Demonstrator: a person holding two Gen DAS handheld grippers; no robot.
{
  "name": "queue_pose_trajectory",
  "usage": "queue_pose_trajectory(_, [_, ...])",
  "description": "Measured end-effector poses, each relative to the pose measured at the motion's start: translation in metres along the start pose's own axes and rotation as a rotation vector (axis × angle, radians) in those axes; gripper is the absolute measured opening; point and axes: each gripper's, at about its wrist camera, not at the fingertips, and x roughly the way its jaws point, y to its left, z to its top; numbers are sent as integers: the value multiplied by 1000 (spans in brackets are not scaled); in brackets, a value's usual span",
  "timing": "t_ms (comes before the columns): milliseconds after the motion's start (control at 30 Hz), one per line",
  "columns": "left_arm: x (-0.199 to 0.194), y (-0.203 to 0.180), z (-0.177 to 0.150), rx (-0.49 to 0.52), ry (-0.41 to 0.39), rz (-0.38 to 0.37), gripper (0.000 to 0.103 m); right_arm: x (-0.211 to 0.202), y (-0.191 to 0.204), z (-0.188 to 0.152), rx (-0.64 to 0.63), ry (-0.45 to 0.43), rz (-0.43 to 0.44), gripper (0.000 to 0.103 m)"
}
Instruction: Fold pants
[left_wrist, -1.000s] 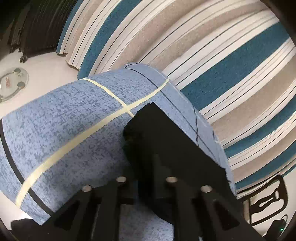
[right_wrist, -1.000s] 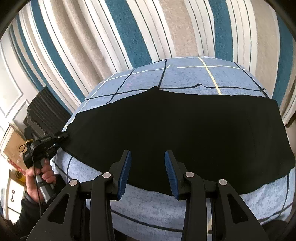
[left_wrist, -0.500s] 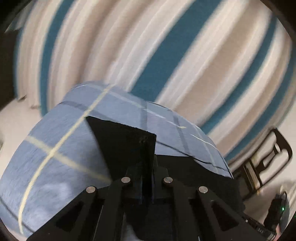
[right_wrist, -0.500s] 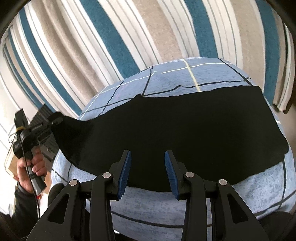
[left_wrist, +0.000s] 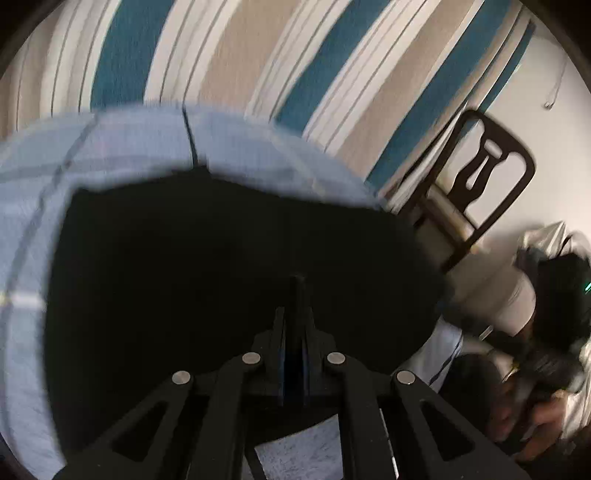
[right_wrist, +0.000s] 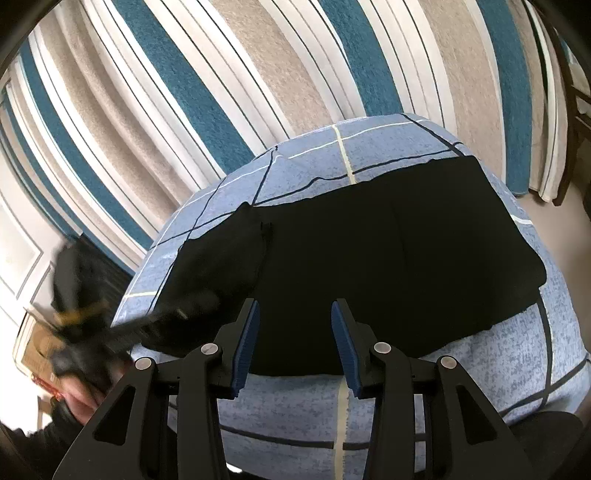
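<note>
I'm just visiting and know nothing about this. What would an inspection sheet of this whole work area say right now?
Surface: blue checked cloth over a rounded table.
Job's things: black pants spread across the cloth, one end doubled over at the left.
Clutter: nothing seen on the cloth.
Grippers: left gripper shut on a pinch of the pants; right gripper open, its jaws just widened, nothing pressed between them.
Cables: nothing clearly seen.
Surroundings: striped rug on the floor, dark chair beside the table, blurred hand holding the left gripper.

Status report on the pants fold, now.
Left gripper shut on the pants, carrying the end over. Right gripper open, empty. Nothing in the way.
</note>
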Motion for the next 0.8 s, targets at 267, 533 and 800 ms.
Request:
queue_pose_trajectory(267, [-7,0,-6,-10,11,-51,16,10,4,2,7,10,49,42])
queue_pose_trajectory(533, [-52,11,-13,-28,-81,-74,37,30,16,5,-9,60,94,42])
queue_pose_trajectory(800, [-87,83,-11,-155,-159,143,39,71,31,13,-33,141,132,42])
